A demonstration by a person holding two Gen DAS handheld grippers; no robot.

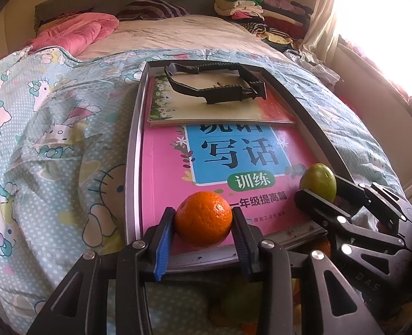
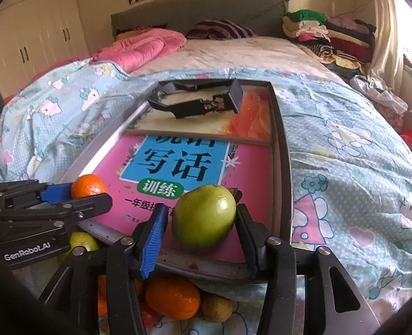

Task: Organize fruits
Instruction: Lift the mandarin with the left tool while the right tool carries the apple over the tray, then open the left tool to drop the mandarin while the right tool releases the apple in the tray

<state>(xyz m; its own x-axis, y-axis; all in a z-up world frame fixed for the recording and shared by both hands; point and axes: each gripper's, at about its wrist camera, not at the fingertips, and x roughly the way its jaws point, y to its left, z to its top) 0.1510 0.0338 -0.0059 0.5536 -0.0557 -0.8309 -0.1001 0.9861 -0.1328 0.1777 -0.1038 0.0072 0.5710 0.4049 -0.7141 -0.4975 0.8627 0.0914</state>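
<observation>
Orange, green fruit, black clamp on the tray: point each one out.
orange (image 1: 203, 219), left wrist view, middle of its peel between the fingers.
green fruit (image 2: 204, 217), right wrist view, centre of its front skin.
black clamp (image 2: 189, 109), right wrist view, its near arm.

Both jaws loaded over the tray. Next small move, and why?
Probably lower both fruits onto the pink book and open. The left gripper holds the orange, the right gripper the green fruit, both just past the tray near edge; more fruit waits below.

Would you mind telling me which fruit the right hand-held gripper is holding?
The green fruit, between the right hand-held gripper fingers over the tray; the orange sits in the left one.
</observation>
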